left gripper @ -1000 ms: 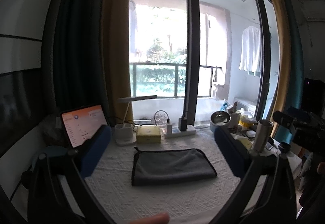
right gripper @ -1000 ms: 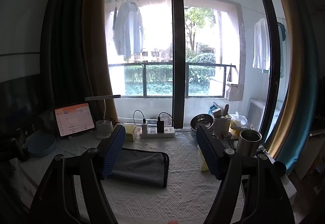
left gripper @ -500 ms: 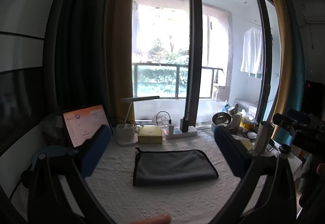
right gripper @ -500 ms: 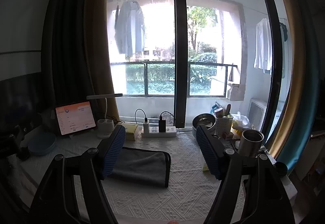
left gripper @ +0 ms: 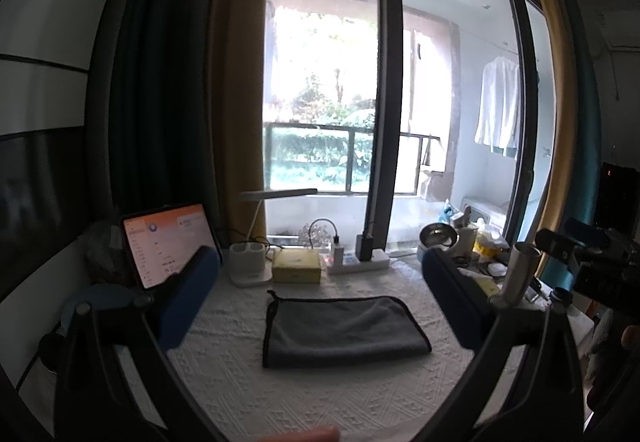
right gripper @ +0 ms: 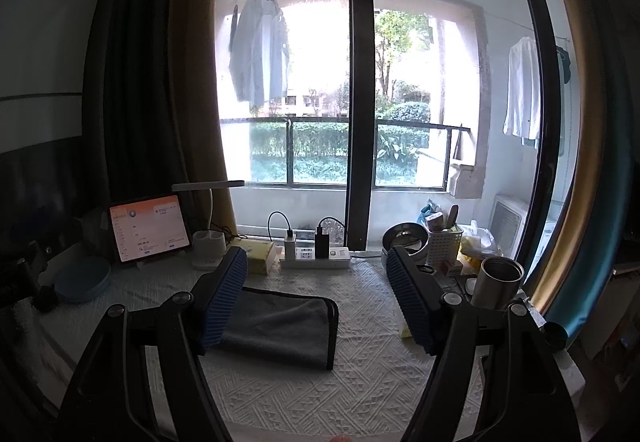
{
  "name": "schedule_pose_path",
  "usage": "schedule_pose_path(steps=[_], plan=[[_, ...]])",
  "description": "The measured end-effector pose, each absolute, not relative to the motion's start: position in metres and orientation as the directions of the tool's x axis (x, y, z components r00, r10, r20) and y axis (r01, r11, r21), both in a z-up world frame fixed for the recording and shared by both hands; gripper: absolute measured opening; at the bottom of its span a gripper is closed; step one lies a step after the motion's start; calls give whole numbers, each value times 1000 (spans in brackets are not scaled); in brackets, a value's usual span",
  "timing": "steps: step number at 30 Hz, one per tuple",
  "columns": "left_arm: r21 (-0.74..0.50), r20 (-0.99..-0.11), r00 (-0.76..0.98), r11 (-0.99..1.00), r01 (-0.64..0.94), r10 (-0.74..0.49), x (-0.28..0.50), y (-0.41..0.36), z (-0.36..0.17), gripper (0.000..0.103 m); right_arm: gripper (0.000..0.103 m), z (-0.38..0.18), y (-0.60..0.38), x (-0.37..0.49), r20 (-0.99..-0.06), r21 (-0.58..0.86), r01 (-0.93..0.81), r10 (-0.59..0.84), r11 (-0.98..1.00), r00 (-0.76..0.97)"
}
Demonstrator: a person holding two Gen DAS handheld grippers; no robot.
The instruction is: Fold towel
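The left claw [left gripper: 320, 290] hangs above the worktop [left gripper: 312, 394] with its blue pads spread wide and nothing between them. The grey towel [left gripper: 344, 330], folded into a flat rectangle with a dark bound edge, lies ahead of this claw, framed between the two fingers and touching neither. Beyond the towel sit a yellow box [left gripper: 297, 265] and a white power strip [left gripper: 356, 262] with a black charger plugged in. Past the left finger stands a lit tablet [left gripper: 168, 246]; past the right finger stand a steel cup [left gripper: 518, 270] and a metal bowl [left gripper: 438, 236].

The right claw [right gripper: 316, 298] is likewise spread apart and empty, raised over the white textured cloth that covers the worktop. From here the towel [right gripper: 280, 326] lies ahead and toward the left finger, whose pad hides the towel's left end; whether pad and cloth touch cannot be told. The space before the right finger is bare cloth. A blue plate [right gripper: 82, 278] rests far out to the left of this claw, below the tablet [right gripper: 148, 228], and the steel cup [right gripper: 498, 282] stands just outside the right finger.
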State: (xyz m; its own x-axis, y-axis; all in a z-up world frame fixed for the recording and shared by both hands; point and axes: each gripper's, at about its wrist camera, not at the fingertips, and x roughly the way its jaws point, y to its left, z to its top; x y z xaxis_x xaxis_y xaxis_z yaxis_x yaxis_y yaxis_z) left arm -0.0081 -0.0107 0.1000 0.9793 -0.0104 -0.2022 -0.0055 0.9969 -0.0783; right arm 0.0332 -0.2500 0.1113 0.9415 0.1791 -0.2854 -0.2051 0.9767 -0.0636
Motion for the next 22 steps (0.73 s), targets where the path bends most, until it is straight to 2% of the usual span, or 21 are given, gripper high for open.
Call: schedule_pose_path(steps=[17, 22], plan=[[-88, -207, 978, 996, -14, -5, -5, -9, 97, 102, 75, 107, -251, 40, -300, -67, -212, 183, 975, 936], [-96, -168, 986, 995, -3, -13, -5, -8, 93, 102, 75, 101, -257, 44, -309, -50, -209, 184, 977, 933]])
